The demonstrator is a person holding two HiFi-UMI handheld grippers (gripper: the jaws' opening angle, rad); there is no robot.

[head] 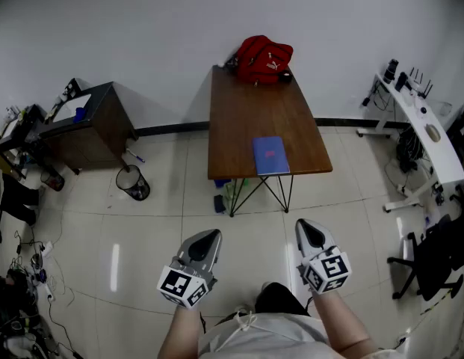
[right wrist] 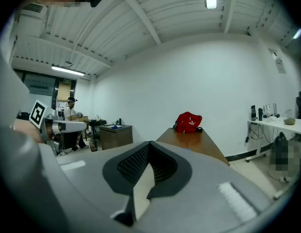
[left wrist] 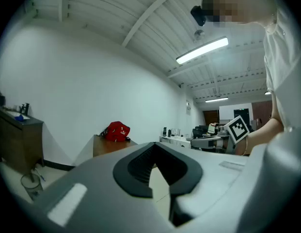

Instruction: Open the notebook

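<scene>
A closed blue notebook (head: pixel 270 155) lies near the front edge of a brown wooden table (head: pixel 243 118). A red bag (head: pixel 263 58) sits at the table's far end, and shows too in the left gripper view (left wrist: pixel 116 131) and the right gripper view (right wrist: pixel 189 122). Both grippers hover over the tiled floor close to my body, well short of the table. My left gripper (head: pixel 214 235) (left wrist: pixel 155 147) is shut with nothing held. My right gripper (head: pixel 302 226) (right wrist: pixel 149 147) is shut and also holds nothing. Both point towards the table.
A dark cabinet (head: pixel 90 122) stands at the left with a wire wastebasket (head: pixel 133 183) beside it. A white desk (head: pixel 422 126) and a black office chair (head: pixel 433 256) are at the right. Small items (head: pixel 228 197) lie under the table. Cables clutter the floor at far left.
</scene>
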